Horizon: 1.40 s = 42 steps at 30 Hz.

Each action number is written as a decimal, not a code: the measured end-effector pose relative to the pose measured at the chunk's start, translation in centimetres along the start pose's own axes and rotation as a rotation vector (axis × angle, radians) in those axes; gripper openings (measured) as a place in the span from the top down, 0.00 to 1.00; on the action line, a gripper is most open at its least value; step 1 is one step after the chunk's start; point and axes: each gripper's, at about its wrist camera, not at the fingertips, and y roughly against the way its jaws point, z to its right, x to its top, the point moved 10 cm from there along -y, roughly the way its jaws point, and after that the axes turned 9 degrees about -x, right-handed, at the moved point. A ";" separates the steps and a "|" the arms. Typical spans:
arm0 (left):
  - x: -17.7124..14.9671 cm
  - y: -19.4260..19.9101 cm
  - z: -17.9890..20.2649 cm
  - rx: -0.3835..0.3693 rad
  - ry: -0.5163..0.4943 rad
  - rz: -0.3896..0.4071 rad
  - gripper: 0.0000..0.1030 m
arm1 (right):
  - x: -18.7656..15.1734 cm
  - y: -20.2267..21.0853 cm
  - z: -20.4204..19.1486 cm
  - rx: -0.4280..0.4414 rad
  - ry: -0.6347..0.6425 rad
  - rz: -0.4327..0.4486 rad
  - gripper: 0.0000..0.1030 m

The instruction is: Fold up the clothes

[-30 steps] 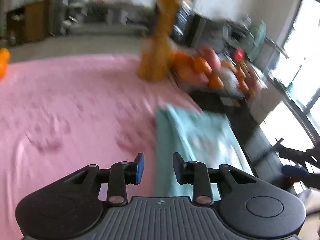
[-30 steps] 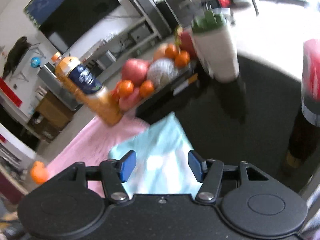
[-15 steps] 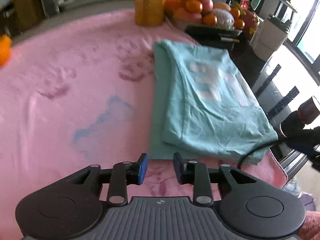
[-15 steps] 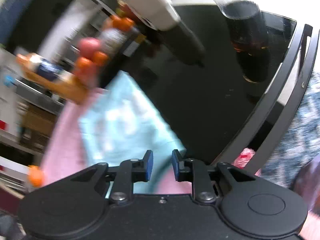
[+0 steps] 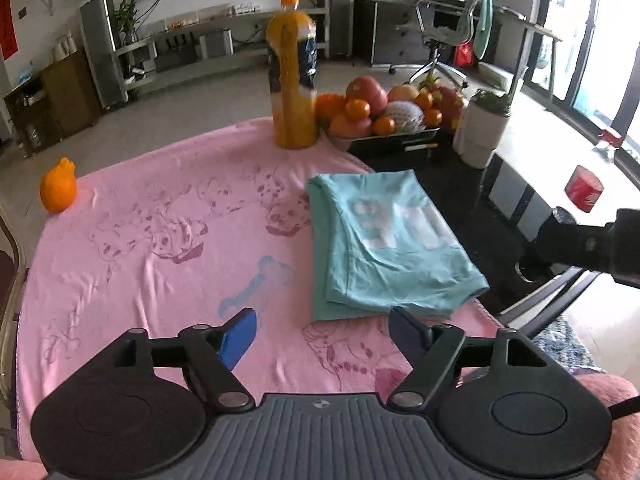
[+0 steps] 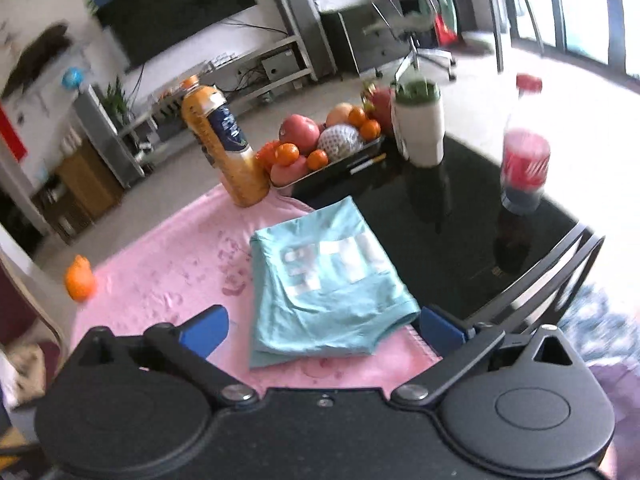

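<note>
Folded teal T-shirt (image 5: pixel 384 240) lying flat on pink blanket (image 5: pixel 160 248), near its right edge. Left gripper (image 5: pixel 324 334) and right gripper (image 6: pixel 320 326) above it, jaws opening, holding nothing.

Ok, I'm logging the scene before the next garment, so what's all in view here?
T-shirt: one, teal, folded, right part of blanket.
Blanket: one, pink, covering the table.
Juice bottle: one, orange, blanket's far edge.
Fruit tray: one, oranges and apples, right of the bottle.
White container: one, green top, right of the tray.
Cola bottle: one, red label, dark tabletop.
Orange toy: one, blanket's left edge.
Left gripper: black, jaws opening, empty.
Right gripper: black, jaws opening, empty.
</note>
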 end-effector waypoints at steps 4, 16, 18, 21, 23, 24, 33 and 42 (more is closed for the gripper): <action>-0.1 1.8 0.5 -0.023 0.010 0.027 0.14 | -0.1 2.5 -0.4 -0.044 0.077 0.028 0.00; -1.0 3.3 2.0 -0.049 -0.026 0.035 0.08 | -1.2 5.0 -0.8 -0.079 0.159 0.045 0.00; -1.2 3.4 2.2 -0.052 -0.035 0.034 0.07 | -1.5 4.9 -0.6 -0.077 0.159 0.034 0.00; -1.3 3.3 2.4 -0.052 -0.043 0.031 0.07 | -2.0 4.6 -0.3 -0.081 0.162 0.013 0.00; -1.5 3.1 2.5 -0.050 -0.045 0.024 0.07 | -2.4 4.4 -0.2 -0.089 0.166 0.001 0.00; -1.5 3.1 2.5 -0.052 -0.044 0.022 0.07 | -2.5 4.3 -0.2 -0.092 0.167 -0.004 0.00; -1.6 3.0 2.5 -0.049 -0.038 0.023 0.06 | -2.6 4.2 -0.2 -0.098 0.167 -0.010 0.00; -1.4 3.0 2.3 -0.036 -0.037 0.030 0.06 | -2.6 4.2 -0.2 -0.109 0.167 -0.010 0.00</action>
